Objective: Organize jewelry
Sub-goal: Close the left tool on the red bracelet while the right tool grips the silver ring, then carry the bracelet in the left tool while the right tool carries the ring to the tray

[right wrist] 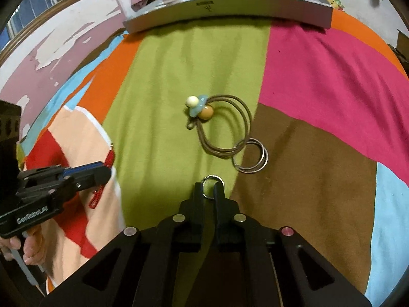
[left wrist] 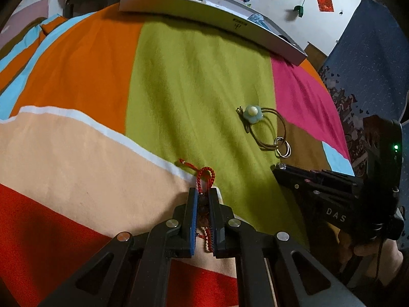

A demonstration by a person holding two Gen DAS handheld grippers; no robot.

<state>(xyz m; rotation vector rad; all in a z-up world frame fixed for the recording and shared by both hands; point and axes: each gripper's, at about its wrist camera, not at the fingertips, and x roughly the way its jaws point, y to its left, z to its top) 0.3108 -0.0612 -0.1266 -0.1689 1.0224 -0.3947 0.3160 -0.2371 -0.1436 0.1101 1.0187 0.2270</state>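
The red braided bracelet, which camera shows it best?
The left wrist view: the red braided bracelet sits centre frame, clamped in the left gripper, its loop and beads clear. The right wrist view shows only red cord bits at the left edge, mostly hidden behind that gripper.

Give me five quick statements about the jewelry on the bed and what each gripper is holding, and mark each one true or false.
1. The left gripper is shut on a red braided bracelet. True.
2. The right gripper is open and holds nothing. False: its fingers pinch a small metal ring.
3. The cord loop with the blue flower charm lies on the green stripe of the bedspread. True.
4. The larger silver rings sit inside the grey box. False: they lie on the bedspread.
5. The grey box is at the far edge. True.
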